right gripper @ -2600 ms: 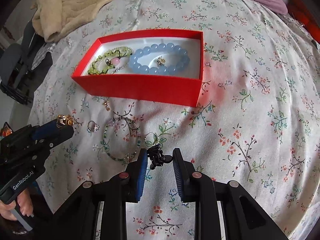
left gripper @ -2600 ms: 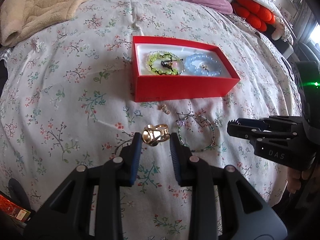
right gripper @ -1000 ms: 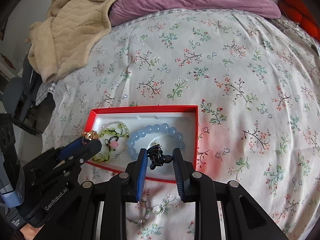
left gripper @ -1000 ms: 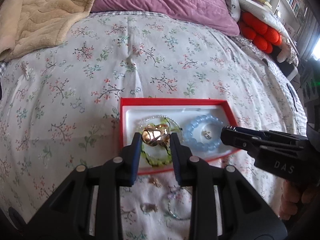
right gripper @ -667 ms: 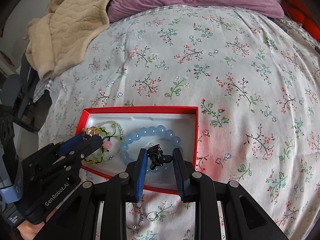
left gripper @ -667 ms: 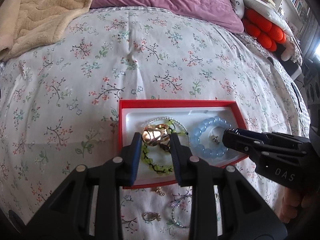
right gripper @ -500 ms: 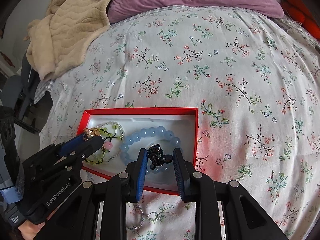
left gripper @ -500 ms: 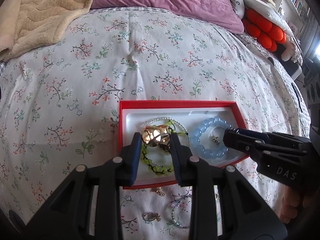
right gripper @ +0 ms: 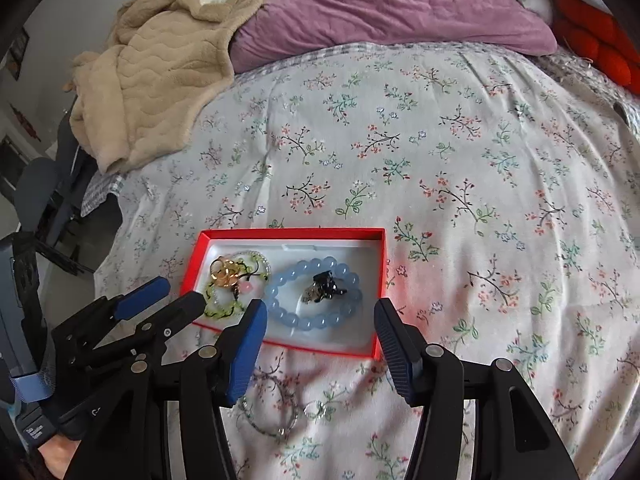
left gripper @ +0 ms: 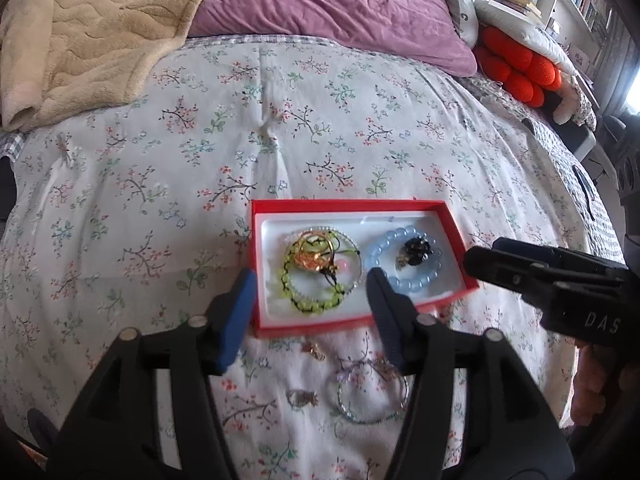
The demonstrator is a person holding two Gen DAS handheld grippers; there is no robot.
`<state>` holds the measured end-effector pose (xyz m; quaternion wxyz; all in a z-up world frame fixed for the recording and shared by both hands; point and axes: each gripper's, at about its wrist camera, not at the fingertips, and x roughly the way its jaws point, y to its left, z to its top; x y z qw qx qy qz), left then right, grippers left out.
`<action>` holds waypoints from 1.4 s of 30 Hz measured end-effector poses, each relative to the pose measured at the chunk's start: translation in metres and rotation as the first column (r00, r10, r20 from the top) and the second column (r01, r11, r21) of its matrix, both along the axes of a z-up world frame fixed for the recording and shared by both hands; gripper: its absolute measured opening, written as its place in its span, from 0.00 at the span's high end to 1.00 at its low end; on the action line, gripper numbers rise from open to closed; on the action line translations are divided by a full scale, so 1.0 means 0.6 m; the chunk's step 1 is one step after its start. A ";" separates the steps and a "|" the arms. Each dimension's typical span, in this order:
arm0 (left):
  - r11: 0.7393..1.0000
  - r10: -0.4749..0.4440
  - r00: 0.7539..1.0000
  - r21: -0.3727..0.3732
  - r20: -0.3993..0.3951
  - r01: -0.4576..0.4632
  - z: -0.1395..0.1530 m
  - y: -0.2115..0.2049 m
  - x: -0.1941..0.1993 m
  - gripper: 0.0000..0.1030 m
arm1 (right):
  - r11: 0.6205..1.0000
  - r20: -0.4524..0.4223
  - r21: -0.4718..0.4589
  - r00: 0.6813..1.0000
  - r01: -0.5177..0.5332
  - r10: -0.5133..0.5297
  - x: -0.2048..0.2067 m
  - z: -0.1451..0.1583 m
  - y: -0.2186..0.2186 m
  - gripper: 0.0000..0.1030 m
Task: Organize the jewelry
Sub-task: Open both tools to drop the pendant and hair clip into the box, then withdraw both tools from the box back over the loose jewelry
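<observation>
A red box (left gripper: 348, 205) lies on the floral bedspread. Inside it, a gold piece (left gripper: 314, 254) rests on the green bead bracelet (left gripper: 316, 304), and a black piece (left gripper: 416, 249) sits within the blue bead bracelet (left gripper: 376, 254). My left gripper (left gripper: 309, 280) hovers over the box's left half, its jaws opening with nothing between the pads. My right gripper (right gripper: 319, 307) hangs above the blue bracelet (right gripper: 280, 292) and black piece (right gripper: 326, 284), its jaws also opening and empty. Each gripper shows in the other's view: the right gripper (left gripper: 480, 260) and the left gripper (right gripper: 178, 291).
In front of the box a thin beaded bangle (left gripper: 372, 394), a ring (left gripper: 302, 398) and a small gold earring (left gripper: 314, 349) lie on the bedspread. A beige blanket (right gripper: 152, 68), a purple pillow (right gripper: 392, 12) and an orange cushion (left gripper: 516, 68) are at the far end.
Both grippers have opened. The gold piece dropped onto the green bracelet and the black piece landed inside the blue bracelet. Both grippers rose slightly.
</observation>
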<state>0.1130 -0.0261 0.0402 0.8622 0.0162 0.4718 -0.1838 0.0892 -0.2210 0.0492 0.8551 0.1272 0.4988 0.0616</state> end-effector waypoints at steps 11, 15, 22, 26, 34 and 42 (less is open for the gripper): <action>0.999 0.008 1.000 0.034 -0.025 -0.008 0.011 0.020 -0.048 0.19 | 1.000 -0.008 -0.027 1.000 0.015 -0.015 -0.049 0.014 0.004 0.27; 0.998 0.014 0.998 0.064 -0.060 -0.010 0.004 0.025 -0.061 0.19 | 0.999 -0.024 -0.041 1.000 0.011 -0.012 -0.065 0.012 0.010 0.26; 0.996 0.013 0.996 0.086 -0.091 -0.005 -0.002 0.037 -0.083 0.19 | 0.997 -0.055 -0.070 0.998 0.021 -0.025 -0.088 0.004 0.013 0.22; 0.997 0.025 0.992 0.075 -0.123 -0.016 -0.009 0.054 -0.087 0.19 | 0.996 -0.081 -0.084 0.996 0.035 -0.042 -0.099 -0.006 0.009 0.20; 0.997 0.057 0.984 0.053 -0.170 -0.048 -0.030 0.087 -0.091 0.19 | 0.993 -0.121 -0.113 0.991 0.034 -0.048 -0.116 -0.030 0.004 0.20; 0.999 0.050 0.958 0.007 -0.281 -0.050 -0.080 0.088 -0.081 0.19 | 0.993 -0.193 -0.103 0.979 0.050 -0.069 -0.116 -0.064 -0.003 0.20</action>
